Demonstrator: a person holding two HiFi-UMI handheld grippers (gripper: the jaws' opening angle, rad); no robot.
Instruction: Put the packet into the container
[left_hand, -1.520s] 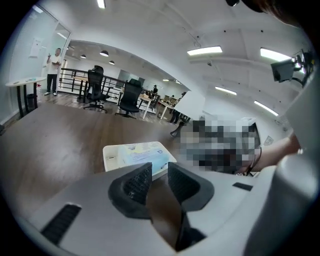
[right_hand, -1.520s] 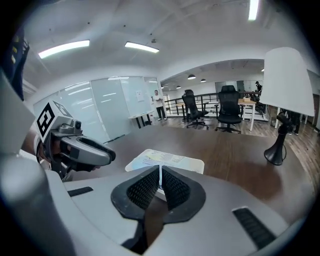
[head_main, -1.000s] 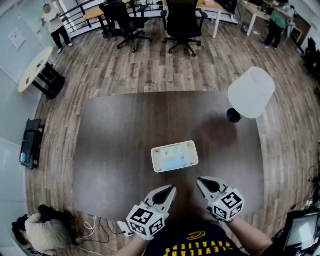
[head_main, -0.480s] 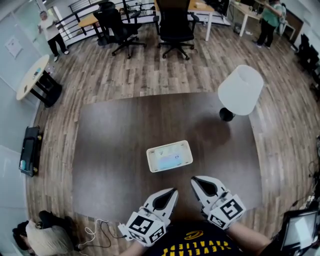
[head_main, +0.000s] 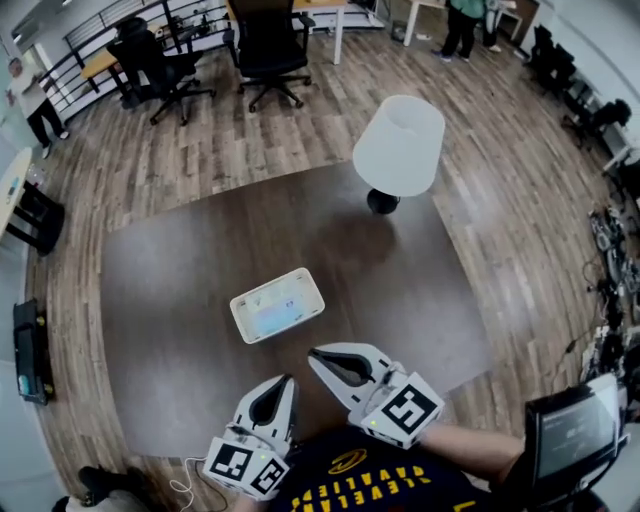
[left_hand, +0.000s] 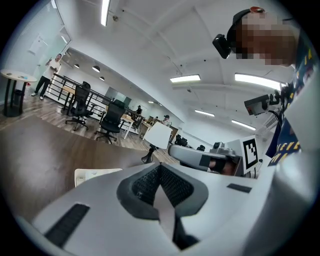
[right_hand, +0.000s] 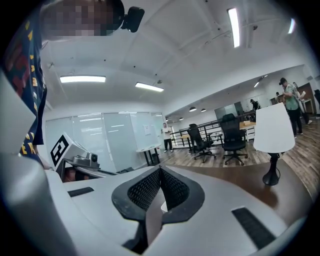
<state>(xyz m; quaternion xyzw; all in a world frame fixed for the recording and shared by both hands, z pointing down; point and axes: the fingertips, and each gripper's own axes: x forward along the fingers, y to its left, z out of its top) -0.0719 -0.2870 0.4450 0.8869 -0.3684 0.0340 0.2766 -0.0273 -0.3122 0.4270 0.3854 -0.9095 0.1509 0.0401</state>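
Your left gripper (head_main: 287, 381) and right gripper (head_main: 314, 353) both have their fingers clenched on nothing, so the placing looks done. Hold them low and clear of the white container (head_main: 243, 322), which sits on the desk (head_main: 170, 290) just ahead of the fingertips. Inside it the pale blue packet (head_main: 282, 310) lies flat, with nothing else visible.

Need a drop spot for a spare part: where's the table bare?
Bare: the table left of the container; also right of it, from the lamp to the near-right corner. Crowded: near edge, where the left claw and right claw, both shut, sit close to the container.
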